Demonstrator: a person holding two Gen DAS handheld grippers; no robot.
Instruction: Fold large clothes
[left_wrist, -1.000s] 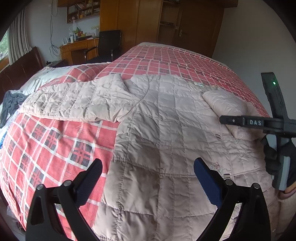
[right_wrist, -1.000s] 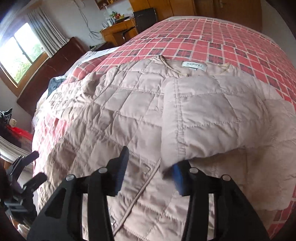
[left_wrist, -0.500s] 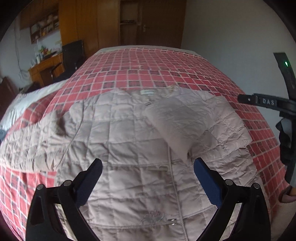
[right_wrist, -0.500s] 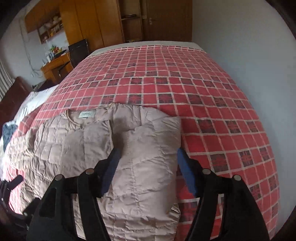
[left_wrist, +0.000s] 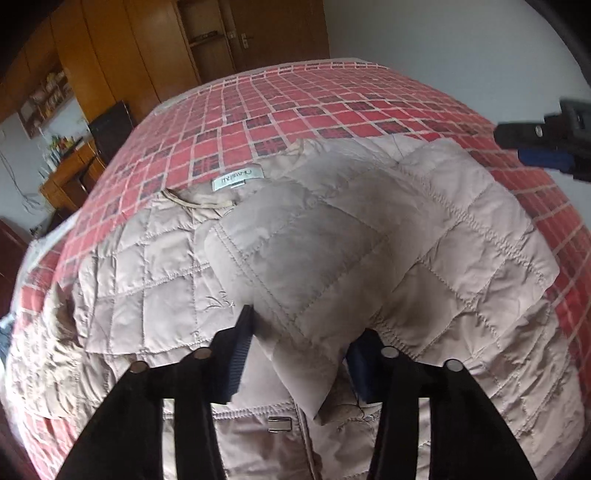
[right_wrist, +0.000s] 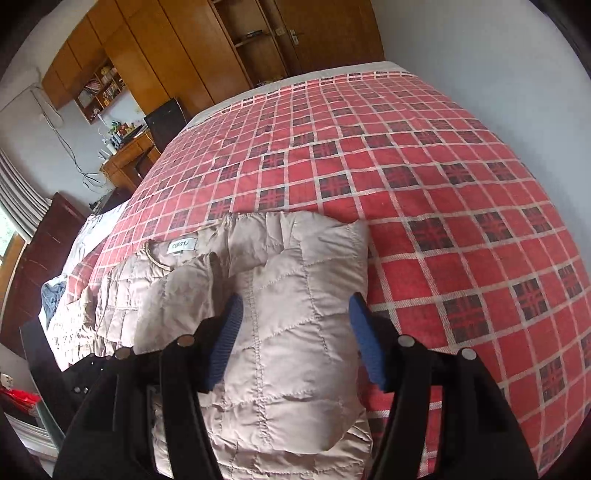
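Two grippers are working over a beige quilted jacket that is lying spread on a bed covered by a red checked bedspread. The jacket is resting front side up, its collar and white neck label pointing toward the far end of the bed, and one sleeve is lying folded diagonally across the chest.

In the left wrist view, the left gripper is hovering low over the cuff end of that folded sleeve. Its jaws are standing apart, with the sleeve fabric passing between the blue pads; whether the pads are touching the cloth cannot be told. A small metal snap is showing on the front placket just below the fingers.

In the right wrist view, the right gripper is sitting above the jacket's folded shoulder side, near the jacket's edge where it is meeting the bedspread. Its jaws are spread wide, and the quilted fabric is lying under the gap, not pinched. This same gripper is appearing at the right edge of the left wrist view, held well apart from the left one.

Beyond the bed, wooden wardrobes are lining the wall, a desk is standing to the left, and a dark garment is lying beside the jacket's far sleeve.
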